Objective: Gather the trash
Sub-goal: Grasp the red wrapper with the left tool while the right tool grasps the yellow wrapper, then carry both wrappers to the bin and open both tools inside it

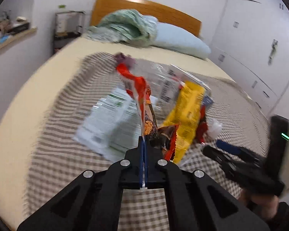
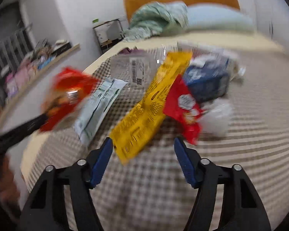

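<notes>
My left gripper (image 1: 144, 140) is shut on a red-orange snack wrapper (image 1: 139, 88) and holds it edge-on above the bed; the same wrapper shows at the left of the right wrist view (image 2: 67, 94). My right gripper (image 2: 143, 144) is open and empty just above the checked blanket, close to the near end of a yellow snack bag (image 2: 144, 111). Beside it lie a red wrapper (image 2: 185, 105), a blue packet (image 2: 206, 80), a white-green pouch (image 2: 100, 104), a clear bag with a barcode (image 2: 138, 71) and crumpled white plastic (image 2: 217, 115). The views are motion-blurred.
The trash lies on a brown-and-white checked blanket (image 2: 163, 182) over a cream bed (image 1: 28, 100). A green quilt (image 1: 125, 27) and a pale pillow (image 1: 179, 40) are at the wooden headboard. A cluttered shelf (image 2: 36, 61) runs along the left wall; white cupboards (image 1: 260, 38) stand on the right.
</notes>
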`<state>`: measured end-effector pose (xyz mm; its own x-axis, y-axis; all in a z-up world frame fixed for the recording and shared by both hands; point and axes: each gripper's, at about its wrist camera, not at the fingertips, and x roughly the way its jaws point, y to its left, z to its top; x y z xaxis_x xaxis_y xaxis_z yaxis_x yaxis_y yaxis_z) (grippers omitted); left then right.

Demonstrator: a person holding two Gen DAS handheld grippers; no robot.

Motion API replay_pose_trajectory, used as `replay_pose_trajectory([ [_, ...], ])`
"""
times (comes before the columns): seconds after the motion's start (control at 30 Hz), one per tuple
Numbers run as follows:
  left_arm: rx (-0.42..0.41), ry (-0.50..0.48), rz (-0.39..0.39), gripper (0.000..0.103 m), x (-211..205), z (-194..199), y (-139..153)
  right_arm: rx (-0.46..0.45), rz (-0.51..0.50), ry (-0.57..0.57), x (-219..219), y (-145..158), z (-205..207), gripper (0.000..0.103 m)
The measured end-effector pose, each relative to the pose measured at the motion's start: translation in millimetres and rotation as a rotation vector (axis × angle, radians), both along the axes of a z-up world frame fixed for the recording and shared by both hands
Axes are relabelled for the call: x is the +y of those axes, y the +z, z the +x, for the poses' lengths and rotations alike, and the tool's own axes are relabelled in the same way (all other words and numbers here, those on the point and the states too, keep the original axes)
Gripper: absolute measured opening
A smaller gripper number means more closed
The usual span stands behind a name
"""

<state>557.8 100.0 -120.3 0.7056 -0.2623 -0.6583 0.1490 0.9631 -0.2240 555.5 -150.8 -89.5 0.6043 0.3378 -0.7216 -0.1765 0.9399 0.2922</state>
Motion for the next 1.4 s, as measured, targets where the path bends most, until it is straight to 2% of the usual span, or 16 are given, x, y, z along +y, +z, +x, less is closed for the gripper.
replay_pose_trajectory([
  [0.07,-0.012,0.041,0.003,0.000,11,-8,5,0.050,0.046,-0.029,4,-16,22,0.051],
  [0.13,-0.015,0.066,-0.009,0.000,20,-17,8,0.078,-0.014,-0.067,10,-31,39,0.048],
  [0.2,-0.027,0.077,-0.003,0.000,23,-26,13,0.103,-0.020,-0.083,10,-42,49,0.027],
  [0.23,-0.031,0.084,0.004,0.000,25,-28,14,0.113,-0.006,-0.087,9,-45,51,0.023],
  [0.27,-0.028,0.093,0.011,0.000,27,-29,14,0.116,0.018,-0.093,7,-45,52,0.013],
  [0.3,-0.021,0.097,0.016,0.000,28,-32,15,0.106,0.040,-0.085,6,-42,51,0.007],
  [0.4,-0.002,0.094,0.058,0.000,24,-42,19,0.003,0.032,-0.044,13,-9,35,0.003],
  [0.53,-0.072,0.108,0.164,0.000,8,-61,47,-0.160,0.018,0.048,17,53,12,0.002],
  [0.63,-0.103,0.083,0.153,0.000,-7,-75,70,-0.307,0.021,0.048,-7,113,-17,0.002],
  [0.73,-0.145,0.044,0.145,0.000,-29,-89,93,-0.375,0.011,0.006,-42,151,-46,0.002],
  [0.83,-0.167,-0.029,0.118,0.000,-60,-103,110,-0.393,-0.014,-0.035,-80,167,-77,0.002],
  [0.93,-0.157,-0.087,0.099,0.000,-95,-110,117,-0.371,-0.059,-0.092,-130,169,-112,0.002],
  [1.13,-0.165,-0.275,0.114,0.000,-189,-135,118,-0.257,-0.205,-0.248,-241,144,-204,0.002],
  [1.23,-0.144,-0.375,0.132,0.000,-242,-152,105,-0.192,-0.270,-0.321,-287,127,-243,0.002],
  [1.33,-0.107,-0.479,0.146,0.000,-298,-174,86,-0.081,-0.319,-0.413,-346,97,-291,0.002],
  [1.4,-0.073,-0.584,0.147,0.000,-339,-192,67,-0.004,-0.342,-0.457,-369,75,-319,0.003],
])
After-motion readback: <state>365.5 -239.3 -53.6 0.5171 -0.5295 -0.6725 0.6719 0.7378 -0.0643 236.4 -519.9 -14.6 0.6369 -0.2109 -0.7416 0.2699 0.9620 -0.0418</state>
